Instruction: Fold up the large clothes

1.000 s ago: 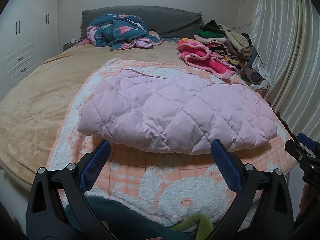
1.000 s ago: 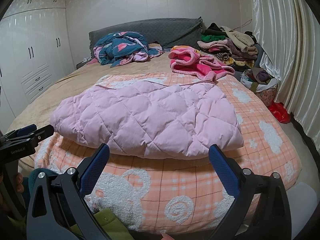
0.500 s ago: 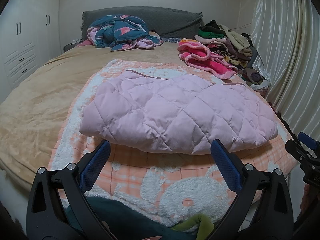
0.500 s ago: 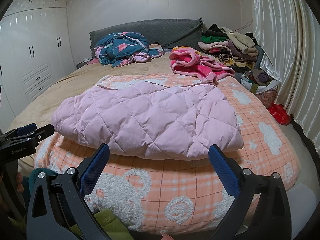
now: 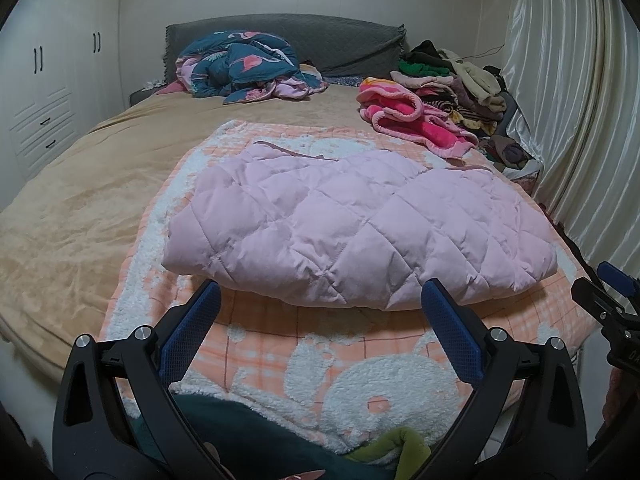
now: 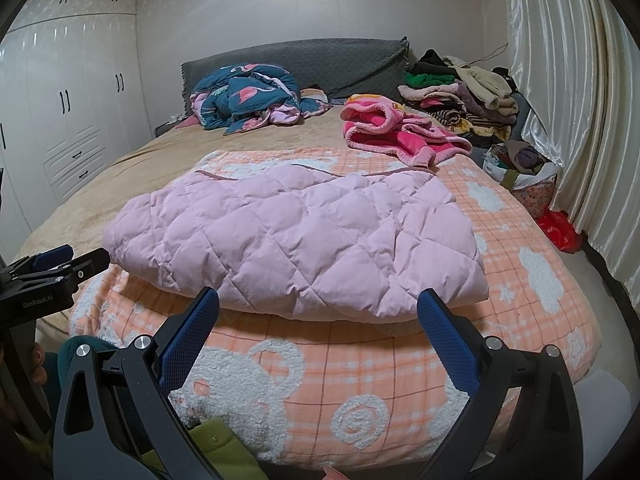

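Looking along your left gripper (image 5: 320, 308), you have its blue-padded jaws spread wide and empty, just short of the near edge of the puffy pink quilted jacket (image 5: 356, 224). That jacket lies folded into a thick slab on the peach checked fleece blanket with white bears (image 5: 320, 364), itself spread over the tan bedspread (image 5: 80, 216). The risk here, as I judge it: pinch only the top layer of that slippery padding and the fold will slide open when you lift (the lower layers are hidden from this angle). You could also catch the fleece blanket underneath and drag both. Against a second ago, the jacket sits a touch farther off and lower in view, so you seem to have drawn back slightly; the jaws are as wide as before.

From the right gripper (image 6: 318, 308), the jaws likewise stand wide and hold nothing, near the jacket's front hem toward its right end. The bright pink fleece garment (image 6: 396, 132) and the stacked clothes pile (image 6: 460, 100) lie well beyond, at far right. The jacket itself has not shifted; only your view backed off a little.
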A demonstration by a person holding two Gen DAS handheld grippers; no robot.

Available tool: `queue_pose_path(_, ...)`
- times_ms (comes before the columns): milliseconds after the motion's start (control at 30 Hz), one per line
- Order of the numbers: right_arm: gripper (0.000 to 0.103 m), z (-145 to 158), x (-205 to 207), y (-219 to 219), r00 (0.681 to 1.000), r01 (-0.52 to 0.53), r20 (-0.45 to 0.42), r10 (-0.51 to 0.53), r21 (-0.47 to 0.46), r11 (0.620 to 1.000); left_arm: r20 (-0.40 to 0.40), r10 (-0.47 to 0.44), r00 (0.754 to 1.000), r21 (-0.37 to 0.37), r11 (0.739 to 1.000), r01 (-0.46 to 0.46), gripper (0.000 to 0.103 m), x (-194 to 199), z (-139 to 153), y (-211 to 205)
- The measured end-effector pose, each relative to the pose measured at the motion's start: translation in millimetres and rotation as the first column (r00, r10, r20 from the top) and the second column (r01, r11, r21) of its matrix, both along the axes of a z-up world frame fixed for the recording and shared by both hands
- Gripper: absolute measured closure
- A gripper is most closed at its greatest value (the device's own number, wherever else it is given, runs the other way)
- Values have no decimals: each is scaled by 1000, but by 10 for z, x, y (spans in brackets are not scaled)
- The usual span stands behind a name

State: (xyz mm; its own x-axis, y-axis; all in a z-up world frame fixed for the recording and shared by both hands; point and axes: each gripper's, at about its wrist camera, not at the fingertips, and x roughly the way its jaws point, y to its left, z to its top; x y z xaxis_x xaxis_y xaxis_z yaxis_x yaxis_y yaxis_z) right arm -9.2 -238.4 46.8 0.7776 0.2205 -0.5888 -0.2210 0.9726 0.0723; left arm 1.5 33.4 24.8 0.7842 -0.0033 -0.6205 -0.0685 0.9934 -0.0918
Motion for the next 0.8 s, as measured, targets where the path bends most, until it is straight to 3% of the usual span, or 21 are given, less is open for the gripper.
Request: queue_pose_path(800,4,16,2,29,1000,-4,-4,4,-5,1000,8,-13,1000,-4,1000,13,9,-10,44,19)
